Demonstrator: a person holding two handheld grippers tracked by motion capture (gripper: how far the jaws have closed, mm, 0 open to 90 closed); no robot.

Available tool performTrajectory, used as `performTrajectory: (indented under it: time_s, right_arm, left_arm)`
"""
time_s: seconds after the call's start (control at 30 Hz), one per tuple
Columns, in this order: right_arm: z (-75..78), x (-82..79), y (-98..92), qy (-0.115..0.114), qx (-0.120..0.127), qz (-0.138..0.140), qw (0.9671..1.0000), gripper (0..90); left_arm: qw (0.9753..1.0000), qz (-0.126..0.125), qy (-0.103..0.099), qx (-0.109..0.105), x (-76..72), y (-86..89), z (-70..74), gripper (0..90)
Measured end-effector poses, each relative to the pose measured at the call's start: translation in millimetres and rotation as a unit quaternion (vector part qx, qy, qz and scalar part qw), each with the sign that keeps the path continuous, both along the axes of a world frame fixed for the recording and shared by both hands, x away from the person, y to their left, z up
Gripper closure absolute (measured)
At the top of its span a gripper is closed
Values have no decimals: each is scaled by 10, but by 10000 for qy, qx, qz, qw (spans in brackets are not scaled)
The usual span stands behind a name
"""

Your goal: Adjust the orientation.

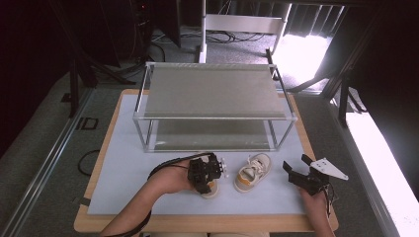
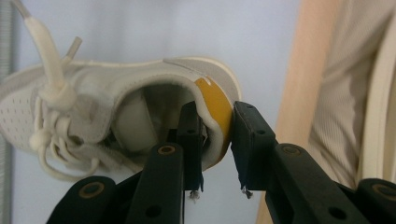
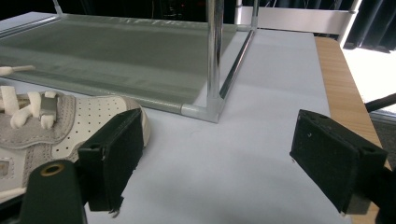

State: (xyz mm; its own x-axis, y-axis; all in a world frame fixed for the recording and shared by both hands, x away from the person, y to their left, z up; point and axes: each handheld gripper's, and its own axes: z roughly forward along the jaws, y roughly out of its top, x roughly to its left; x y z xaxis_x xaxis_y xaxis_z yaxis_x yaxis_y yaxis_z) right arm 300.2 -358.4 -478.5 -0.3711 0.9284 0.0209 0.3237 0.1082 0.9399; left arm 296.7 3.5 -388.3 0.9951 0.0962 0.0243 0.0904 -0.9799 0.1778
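Two small white shoes with yellow heel tabs lie on the pale mat in front of the rack. My left gripper (image 1: 209, 182) (image 2: 215, 126) is shut on the heel collar of the nearer shoe (image 1: 213, 191) (image 2: 116, 102), one jaw inside the opening and one against the yellow tab. The second shoe (image 1: 252, 172) (image 3: 42, 126) lies just to the right, toe toward the rack. Right of that shoe, my right gripper (image 1: 295, 166) (image 3: 217, 140) stands open, jaws wide apart above the mat with nothing between them.
A two-tier metal-framed rack (image 1: 212, 116) (image 3: 215, 60) with grey shelves stands at the middle of the table, just beyond the shoes. The table's wooden edge (image 1: 197, 222) runs close behind my hands. A person's pale shirt (image 2: 345, 93) shows past that edge.
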Motion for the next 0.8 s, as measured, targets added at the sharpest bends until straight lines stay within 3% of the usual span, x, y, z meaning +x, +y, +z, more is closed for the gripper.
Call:
performTrajectory:
  time_s: [0.1,0.23,0.33,0.43,0.5,0.57,0.67,0.8]
  right_arm:
    - [0,-1,0,-6,1,8,10000,167]
    - [0,0,1,-1,-1,3,10000,166]
    - [0,-1,0,-8,1,25,10000,166]
    - [0,-1,-3,-14,12,79,10000,165]
    - [2,0,-7,2,26,112,9999,160]
    - [3,19,-16,88,60,203,9997,132]
    - [9,44,-27,340,142,367,9986,129]
    - [57,41,22,694,15,685,9952,124]
  left_arm:
    - [9999,-128,-8,95,-37,36,-21,733]
    - [9999,-112,2,124,-64,74,-45,729]
    - [9999,126,-62,-57,-77,69,-79,693]
    - [9995,282,-163,36,-76,58,-124,603]
    - [9992,376,-113,-62,-69,75,-130,585]
    - [9983,560,-11,-174,-46,94,-131,551]
    - [9979,602,48,-255,-36,110,-138,504]
    - [9979,587,48,-261,-52,98,-150,453]
